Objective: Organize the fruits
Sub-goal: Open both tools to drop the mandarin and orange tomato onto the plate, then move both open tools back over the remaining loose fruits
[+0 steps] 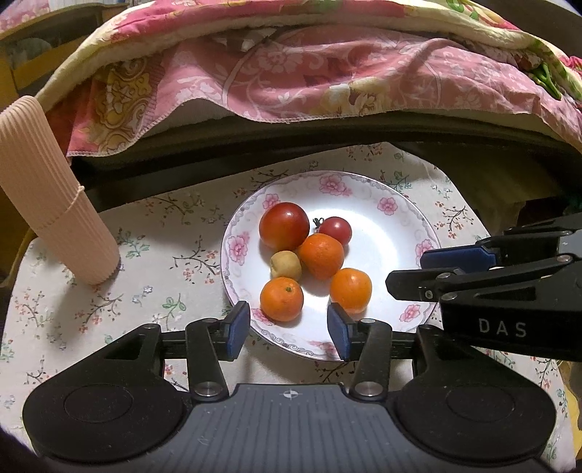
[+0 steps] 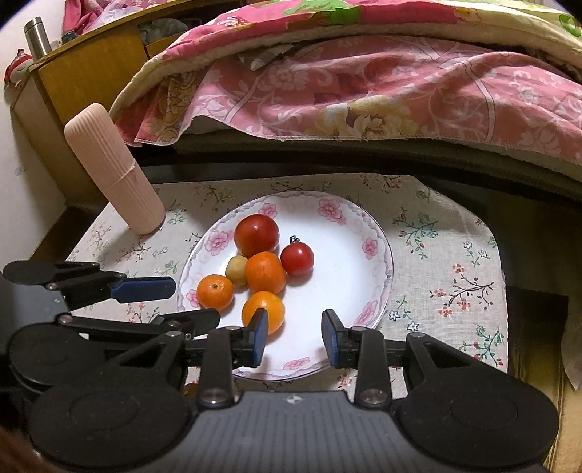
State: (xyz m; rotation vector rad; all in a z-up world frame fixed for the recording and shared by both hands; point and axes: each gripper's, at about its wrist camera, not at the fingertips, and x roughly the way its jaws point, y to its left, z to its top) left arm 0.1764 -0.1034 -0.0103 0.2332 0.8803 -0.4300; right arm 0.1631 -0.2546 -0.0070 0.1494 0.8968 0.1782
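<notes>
A white plate with pink flowers [image 1: 385, 251] [image 2: 345, 262] holds a large tomato [image 1: 283, 225], a small tomato [image 1: 336, 229], a small yellowish fruit [image 1: 286, 265] and three oranges. My left gripper [image 1: 289, 329] hovers open over the plate's near rim. The front-left orange [image 1: 282, 299] [image 2: 215, 292] lies just beyond its tips, untouched. My right gripper [image 2: 296, 334] [image 1: 405, 272] is open too, with nothing between its pads. Its left pad partly covers the front-right orange [image 2: 262, 309] [image 1: 351, 290]. The third orange [image 2: 264, 272] sits mid-pile.
A ribbed pale-pink cylinder [image 1: 54, 203] [image 2: 116, 171] stands left of the plate on the floral tablecloth [image 2: 447, 262]. Behind the table hangs a pink quilt [image 1: 309, 72] over a bed edge. A wooden cabinet with a metal flask [image 2: 36, 34] is at the far left.
</notes>
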